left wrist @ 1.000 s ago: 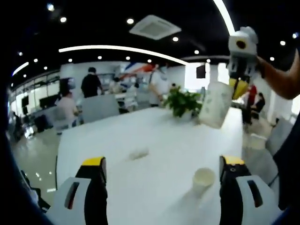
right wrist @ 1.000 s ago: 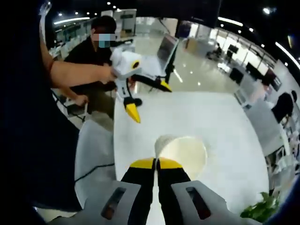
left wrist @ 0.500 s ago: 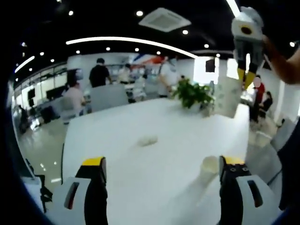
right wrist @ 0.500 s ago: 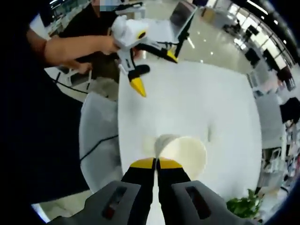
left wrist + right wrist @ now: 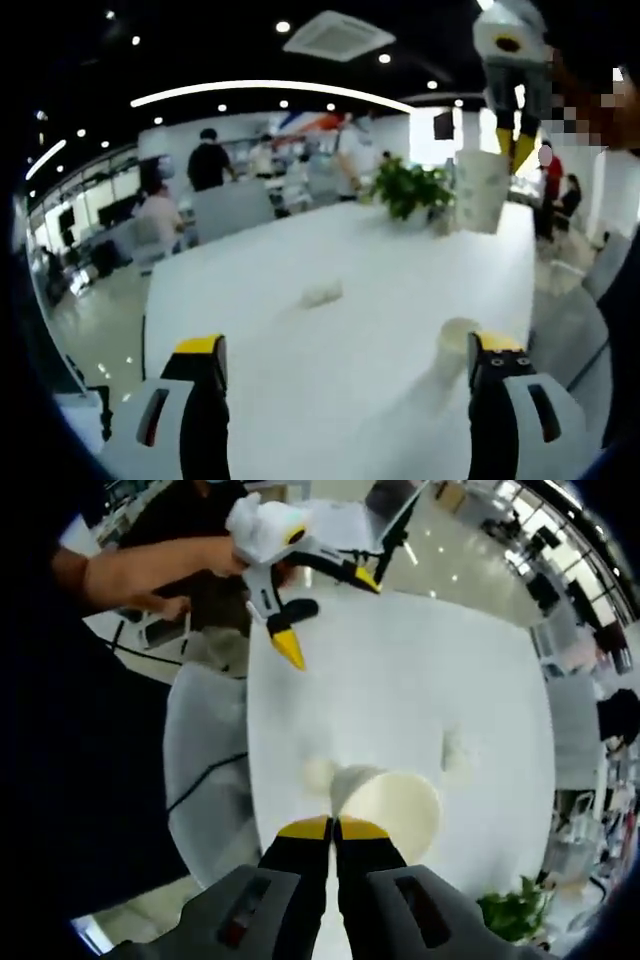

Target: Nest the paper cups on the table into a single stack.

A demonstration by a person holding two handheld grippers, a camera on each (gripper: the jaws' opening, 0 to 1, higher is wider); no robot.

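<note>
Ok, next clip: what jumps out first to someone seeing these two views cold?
Probably the right gripper, held high over the white table with its jaws shut on the rim of a paper cup; the left gripper view shows that cup raised near the plant. Next, the left gripper hangs open above the table, with an upright cup beside its right jaw and another cup lying on its side mid-table.

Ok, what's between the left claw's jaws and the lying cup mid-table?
Only bare white table, as the left gripper view shows. The left claw is open, the lying cup sits farther out, and an upright cup stands beside its right jaw.
</note>
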